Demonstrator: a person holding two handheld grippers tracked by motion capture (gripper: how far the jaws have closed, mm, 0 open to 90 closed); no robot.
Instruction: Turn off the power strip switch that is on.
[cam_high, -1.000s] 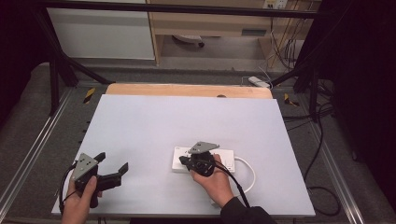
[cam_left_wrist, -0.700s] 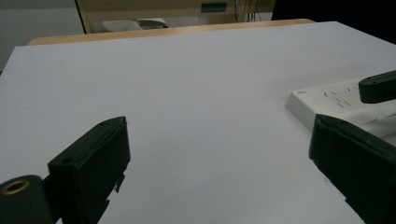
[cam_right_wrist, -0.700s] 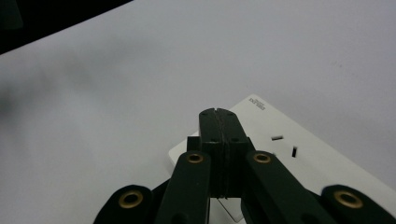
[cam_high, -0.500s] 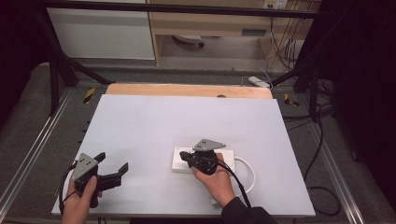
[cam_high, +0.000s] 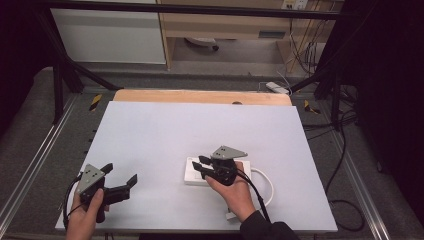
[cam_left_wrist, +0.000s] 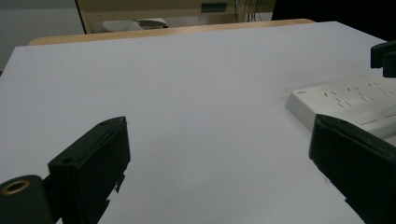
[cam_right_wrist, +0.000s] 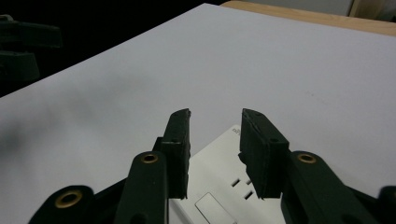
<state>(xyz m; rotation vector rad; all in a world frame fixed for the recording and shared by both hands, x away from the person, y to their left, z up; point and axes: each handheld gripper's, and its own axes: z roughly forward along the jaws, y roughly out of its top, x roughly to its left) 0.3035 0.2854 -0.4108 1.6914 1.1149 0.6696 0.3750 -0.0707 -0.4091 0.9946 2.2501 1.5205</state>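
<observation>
A large white table (cam_high: 200, 130) takes most of the high view, with a strip of bare wood (cam_high: 200, 96) along its far edge. On the table, toward the near side and a little right of the middle, lies a white power strip (cam_high: 192, 172), flat, with its sockets facing up; its white cable (cam_high: 265, 180) makes a loop on the right side of it.

The right gripper (cam_high: 201, 166) is over the power strip, held by the right hand (cam_high: 235, 192). In the right gripper view its two black jaws have a moderate gap between them and the socket face of the strip (cam_right_wrist: 224, 186) is seen below and between them. The jaws have just been opening, and they hold nothing.

The left gripper (cam_high: 120, 176) is near the front left corner of the table, well apart from the strip, in the left hand (cam_high: 85, 215). Its jaws stand wide apart and there is nothing between them; in the left gripper view the power strip (cam_left_wrist: 345, 100) lies on the right side.
</observation>
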